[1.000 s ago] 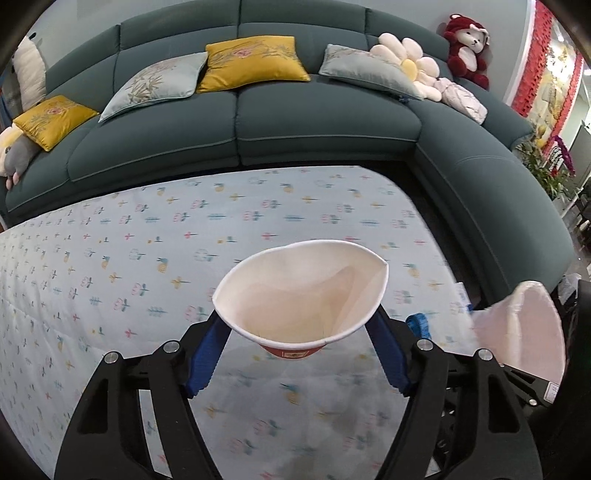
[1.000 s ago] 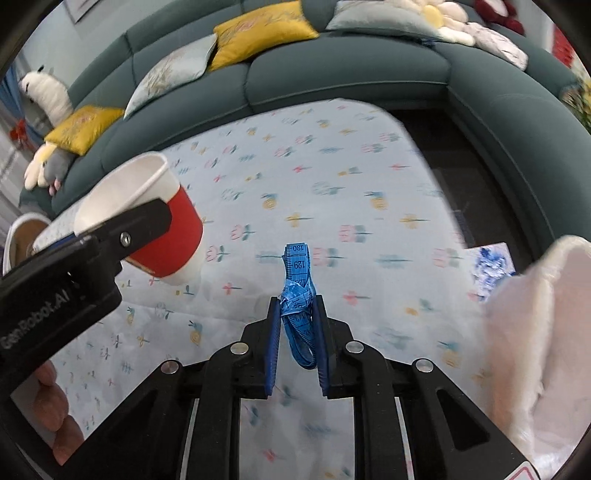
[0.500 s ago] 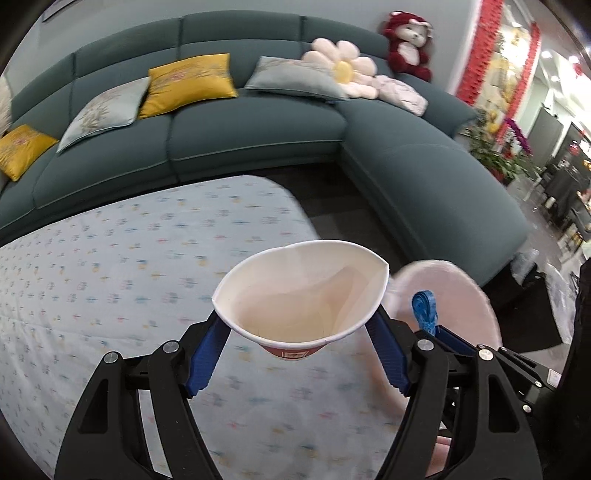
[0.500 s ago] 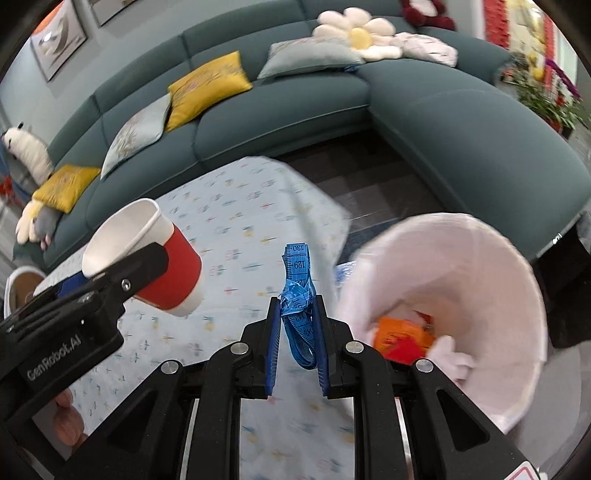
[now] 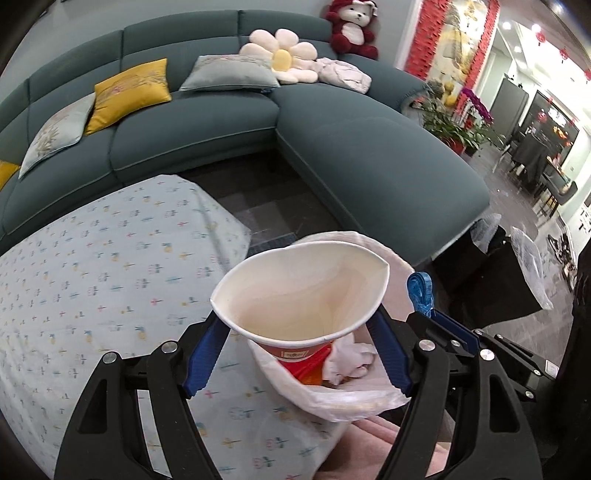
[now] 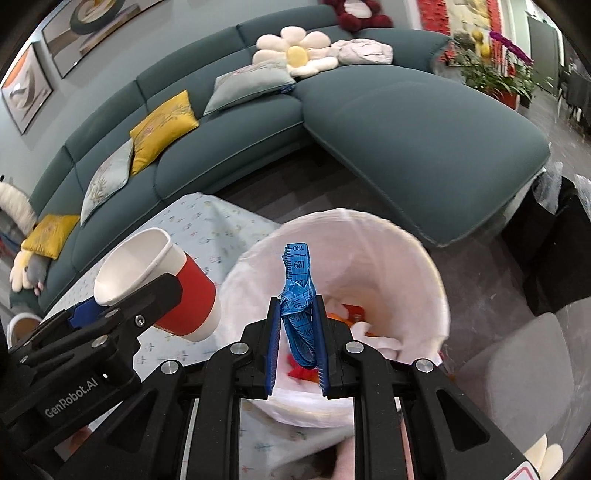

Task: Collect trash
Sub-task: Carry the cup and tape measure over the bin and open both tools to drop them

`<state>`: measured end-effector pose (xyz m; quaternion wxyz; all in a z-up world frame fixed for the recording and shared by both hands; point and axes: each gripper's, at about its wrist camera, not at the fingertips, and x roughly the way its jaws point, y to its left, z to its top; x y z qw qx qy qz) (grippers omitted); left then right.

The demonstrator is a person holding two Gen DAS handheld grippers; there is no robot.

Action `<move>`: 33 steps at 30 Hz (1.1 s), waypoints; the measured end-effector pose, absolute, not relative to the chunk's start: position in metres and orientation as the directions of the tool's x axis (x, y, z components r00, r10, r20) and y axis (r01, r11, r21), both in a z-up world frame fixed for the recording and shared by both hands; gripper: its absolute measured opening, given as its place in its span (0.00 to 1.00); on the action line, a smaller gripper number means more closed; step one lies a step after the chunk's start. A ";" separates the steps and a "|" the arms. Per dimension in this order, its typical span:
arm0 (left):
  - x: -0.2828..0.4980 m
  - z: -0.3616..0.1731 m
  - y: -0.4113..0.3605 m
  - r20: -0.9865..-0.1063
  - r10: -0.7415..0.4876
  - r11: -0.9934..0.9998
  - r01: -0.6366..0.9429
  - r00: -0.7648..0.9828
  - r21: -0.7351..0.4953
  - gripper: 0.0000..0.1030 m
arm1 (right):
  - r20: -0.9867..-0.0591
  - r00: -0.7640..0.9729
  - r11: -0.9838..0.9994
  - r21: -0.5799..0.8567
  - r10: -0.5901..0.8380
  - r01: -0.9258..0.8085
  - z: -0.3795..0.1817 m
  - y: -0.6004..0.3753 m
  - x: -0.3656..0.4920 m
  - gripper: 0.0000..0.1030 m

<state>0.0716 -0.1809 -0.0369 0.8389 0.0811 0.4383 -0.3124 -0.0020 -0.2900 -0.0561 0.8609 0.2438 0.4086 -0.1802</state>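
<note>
The left tongs (image 6: 122,306), marked "GenRobot.AI", clamp a tilted red-and-white paper cup (image 5: 301,295), mouth up-left. The right tongs (image 6: 297,332) pinch a blue measuring tape (image 6: 297,280), numbers "180" and "129" readable, standing upright over the white-lined trash bin (image 6: 406,277).

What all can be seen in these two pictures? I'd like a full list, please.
paper cup: one, white with red wall, squeezed between left jaws
tape measure: one, blue, bunched, pinched between right jaws
bin: one, white-lined, beside the table, trash inside
tablecloth: one, pale with small flowers, on the table
sofa: one, teal, curved, behind the table
cushions: several, yellow and grey, one flower-shaped
plush bear: one, red, sofa back
left gripper: black, blue pads
right gripper: black, blue pads
</note>
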 end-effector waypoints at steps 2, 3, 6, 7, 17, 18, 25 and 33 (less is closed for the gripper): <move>0.069 -0.038 -0.188 -0.790 -0.451 0.790 0.599 0.416 -0.135 0.70 | -0.790 0.602 0.809 0.275 -0.118 0.519 -0.057 -0.297 -0.009 0.16; 0.068 -0.038 -0.191 -0.791 -0.451 0.788 0.601 0.412 -0.136 0.70 | -0.789 0.603 0.806 0.278 -0.118 0.522 -0.057 -0.300 -0.011 0.16; 0.066 -0.040 -0.199 -0.796 -0.450 0.785 0.605 0.405 -0.136 0.70 | -0.789 0.603 0.799 0.285 -0.120 0.530 -0.059 -0.307 -0.014 0.16; 0.066 -0.040 -0.201 -0.798 -0.449 0.785 0.604 0.403 -0.137 0.70 | -0.788 0.603 0.797 0.286 -0.120 0.532 -0.060 -0.309 -0.013 0.16; 0.070 -0.038 -0.205 -0.789 -0.456 0.805 0.569 0.412 -0.168 0.81 | -0.786 0.606 0.789 0.294 -0.122 0.540 -0.064 -0.321 -0.011 0.18; 0.071 -0.037 -0.204 -0.789 -0.455 0.807 0.567 0.413 -0.169 0.81 | -0.785 0.608 0.789 0.295 -0.122 0.539 -0.064 -0.320 -0.011 0.18; 0.075 -0.034 -0.192 -0.786 -0.441 0.822 0.546 0.434 -0.160 0.82 | -0.778 0.616 0.806 0.285 -0.122 0.519 -0.058 -0.313 -0.003 0.19; 0.078 -0.033 -0.172 -0.789 -0.406 0.845 0.518 0.461 -0.132 0.82 | -0.779 0.615 0.824 0.266 -0.122 0.501 -0.049 -0.302 -0.001 0.34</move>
